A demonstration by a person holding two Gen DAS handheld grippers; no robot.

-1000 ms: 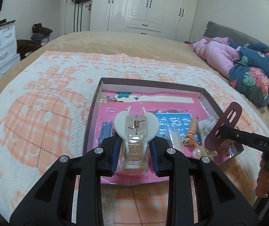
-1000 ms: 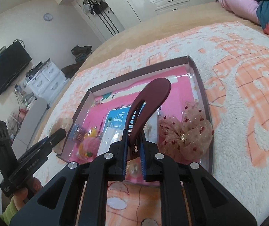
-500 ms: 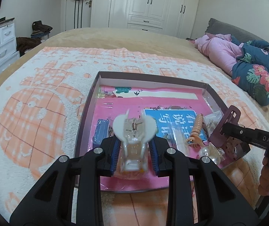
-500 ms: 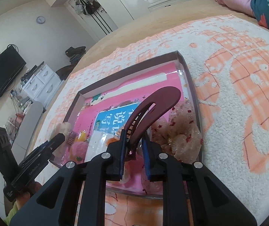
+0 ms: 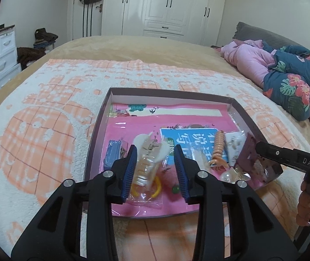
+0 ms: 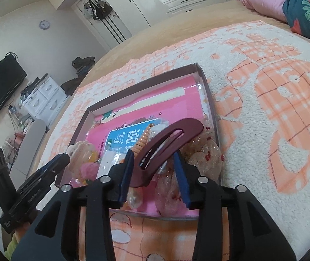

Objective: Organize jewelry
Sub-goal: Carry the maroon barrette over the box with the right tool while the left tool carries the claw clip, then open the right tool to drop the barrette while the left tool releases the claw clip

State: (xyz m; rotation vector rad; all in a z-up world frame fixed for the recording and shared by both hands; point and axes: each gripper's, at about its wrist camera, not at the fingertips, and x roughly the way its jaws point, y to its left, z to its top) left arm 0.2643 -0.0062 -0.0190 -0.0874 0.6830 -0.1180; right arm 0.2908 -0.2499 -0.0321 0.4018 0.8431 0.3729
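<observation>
Both tongs had released since the earlier frames, when each was clamped on a clip. White claw clip (image 5: 149, 158): lay loose between the spread fingers of the left tongs (image 5: 156, 169), resting inside the tray (image 5: 168, 93) on its pink lining, over a small clear bag with a yellow ring. Maroon hair clip (image 6: 168, 144): leaned between the parted fingers of the right tongs (image 6: 153, 174), ungripped, at the tray's (image 6: 207, 82) near right corner, beside a sheer bow with red dots (image 6: 204, 154). Orange spiral hair tie (image 5: 217, 146): lay between the two clips, on the blue card (image 5: 189, 137). Tray sat on an orange-and-white blanket (image 5: 46, 130) on the bed.
</observation>
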